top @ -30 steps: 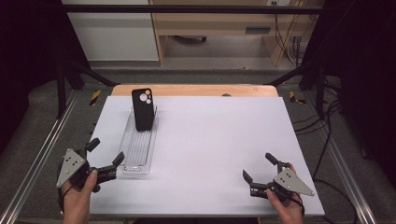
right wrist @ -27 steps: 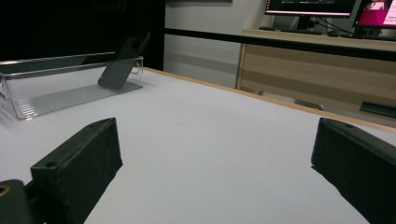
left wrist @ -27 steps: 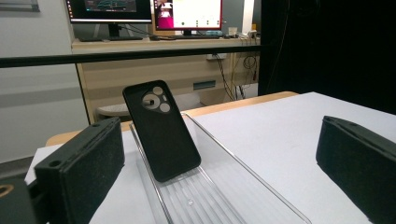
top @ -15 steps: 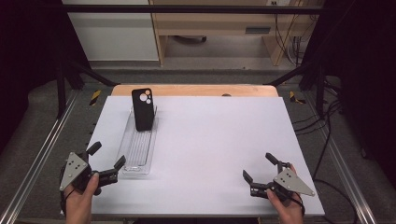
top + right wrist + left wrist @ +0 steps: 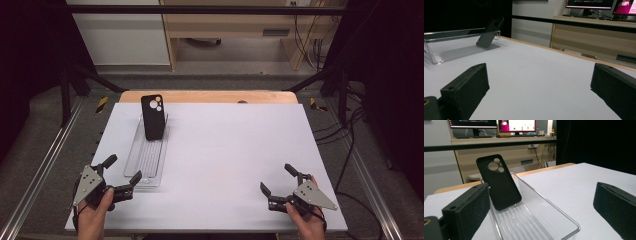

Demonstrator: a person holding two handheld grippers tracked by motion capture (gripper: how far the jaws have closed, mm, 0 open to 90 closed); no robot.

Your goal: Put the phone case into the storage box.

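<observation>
Clear plastic makes up the long tray (image 5: pixel 145 162) that lies lengthwise on the left part of the white table (image 5: pixel 235 155), and a black phone case (image 5: pixel 153 117) stands in its far end, tilted back against the end wall with its camera cut-outs uppermost. Leaning that way, the case stays propped by the wall and by the tray's ribbed floor, which probably keeps its lower edge from sliding; it also leaves the upper part of the case free above the rim, so jaws could close on it from either side. The left gripper (image 5: pixel 121 174) rests low at the near left corner of the table, just beside the near end of the tray, its jaws wide apart and holding nothing; in the left gripper view the tray (image 5: pixel 534 220) runs away between them toward the case (image 5: pixel 498 181), so this hand seems lined up for a reach along it. The right gripper (image 5: pixel 278 181) sits well apart at the near right edge, jaws also spread and empty, aimed across bare table, with the tray (image 5: pixel 461 50) and case (image 5: pixel 489 32) far off to its left, apparently waiting its turn.
</observation>
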